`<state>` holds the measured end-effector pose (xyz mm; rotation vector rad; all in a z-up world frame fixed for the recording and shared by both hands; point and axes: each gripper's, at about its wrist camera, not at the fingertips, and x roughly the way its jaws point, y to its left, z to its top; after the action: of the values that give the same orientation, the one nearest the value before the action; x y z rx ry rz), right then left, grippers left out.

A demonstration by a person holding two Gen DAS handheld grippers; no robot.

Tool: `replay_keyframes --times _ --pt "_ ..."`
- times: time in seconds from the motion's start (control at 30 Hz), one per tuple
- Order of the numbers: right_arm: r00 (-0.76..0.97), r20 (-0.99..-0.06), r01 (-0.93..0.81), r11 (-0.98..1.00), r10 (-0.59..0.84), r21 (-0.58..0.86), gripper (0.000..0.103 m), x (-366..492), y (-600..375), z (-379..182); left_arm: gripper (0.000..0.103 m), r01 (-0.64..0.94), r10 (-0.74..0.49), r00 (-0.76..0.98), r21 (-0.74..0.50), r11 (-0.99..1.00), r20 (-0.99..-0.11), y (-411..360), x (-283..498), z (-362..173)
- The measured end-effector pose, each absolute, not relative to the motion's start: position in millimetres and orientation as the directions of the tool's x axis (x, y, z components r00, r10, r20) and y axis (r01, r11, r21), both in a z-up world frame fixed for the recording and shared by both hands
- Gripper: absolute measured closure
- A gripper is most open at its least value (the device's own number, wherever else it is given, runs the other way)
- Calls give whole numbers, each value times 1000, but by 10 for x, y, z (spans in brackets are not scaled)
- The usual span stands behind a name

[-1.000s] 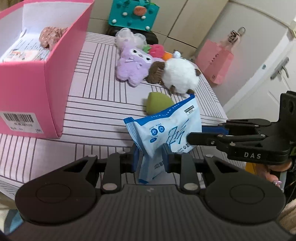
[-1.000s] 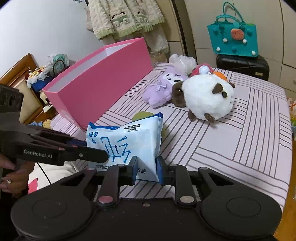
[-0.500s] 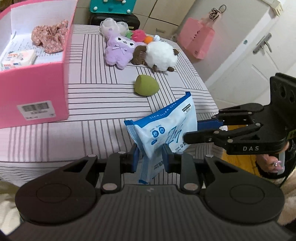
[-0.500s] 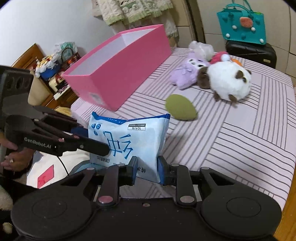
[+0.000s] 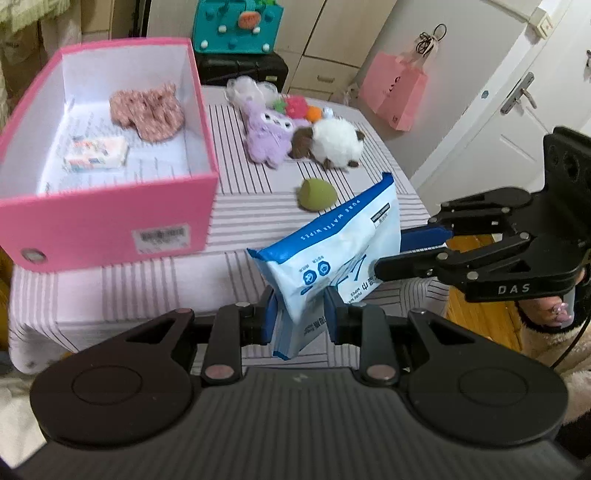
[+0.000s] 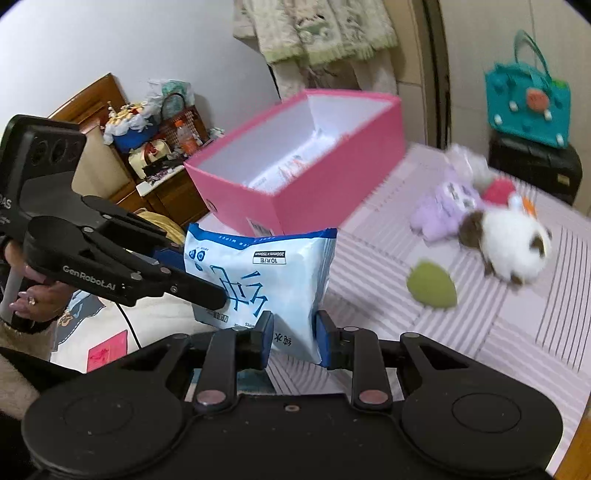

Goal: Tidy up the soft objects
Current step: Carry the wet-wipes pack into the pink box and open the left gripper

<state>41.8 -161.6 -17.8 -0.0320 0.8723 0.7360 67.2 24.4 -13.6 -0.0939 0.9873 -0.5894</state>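
Observation:
A blue and white pack of wet wipes [image 5: 332,254] [image 6: 266,273] hangs in the air in front of the table's near edge. My left gripper [image 5: 300,314] is shut on its lower corner. My right gripper [image 6: 291,334] is shut on its other end and shows from the side in the left wrist view [image 5: 406,251]. The open pink box [image 5: 177,229] [image 6: 332,184] stands on the table at the left. It holds a pink floral cloth [image 5: 147,110] and a small white packet [image 5: 96,158].
On the striped tablecloth [image 5: 258,214] lie a green egg-shaped sponge [image 5: 317,194] [image 6: 432,284], a white and brown plush [image 5: 332,144] [image 6: 509,240] and a purple plush [image 5: 266,133] [image 6: 450,203]. A teal bag [image 5: 236,22] stands on a black case behind the table.
Both grippers have lifted the wipes pack up and back from the table. The pink box's inside has come into view from above.

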Motion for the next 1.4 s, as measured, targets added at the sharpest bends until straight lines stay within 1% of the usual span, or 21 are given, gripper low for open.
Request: replay_keyframes --times 0.17,0.27,0.47,0.63,0.73,0.77,0.87,1.0,1.2,1.3,1.4 --pt "474 -672 -629 753 569 193 70 558 -1416 76 77 444 -502 472 -297 845 -724 412 825 55" --pt "510 -644 -639 752 570 159 68 713 -1311 191 77 429 -507 505 -307 850 -698 547 996 144" --pt "566 -585 -659 745 581 103 67 1149 -1087 352 76 356 -487 566 -336 872 -665 796 1442 245" --pt "583 -556 -681 729 593 64 67 1694 -809 377 75 246 -432 628 -362 899 -647 1038 1863 255" --pt "551 -583 -682 725 597 98 70 2092 -681 313 75 186 -371 652 -335 924 -661 1121 2131 222" --pt "539 -601 -677 728 590 107 73 2251 -637 272 75 169 -349 649 -320 932 -675 1128 2236 193" --pt "504 -648 -666 735 571 130 74 2581 -515 146 75 129 -302 633 -287 949 -713 1148 2495 90" --pt "468 -705 -643 753 533 141 74 2887 -387 -42 75 79 -260 596 -266 961 -760 1154 2833 -113" --pt "426 -745 -583 785 514 209 72 3221 -370 -228 74 58 -216 579 -224 973 -786 1135 3120 -240" --pt "406 -774 -578 793 486 194 71 3297 -293 -280 74 74 -210 556 -204 976 -804 1127 3240 -261" --pt "403 -789 -596 788 463 158 71 3331 -195 -309 73 68 -168 546 -157 985 -821 1097 3307 -267"
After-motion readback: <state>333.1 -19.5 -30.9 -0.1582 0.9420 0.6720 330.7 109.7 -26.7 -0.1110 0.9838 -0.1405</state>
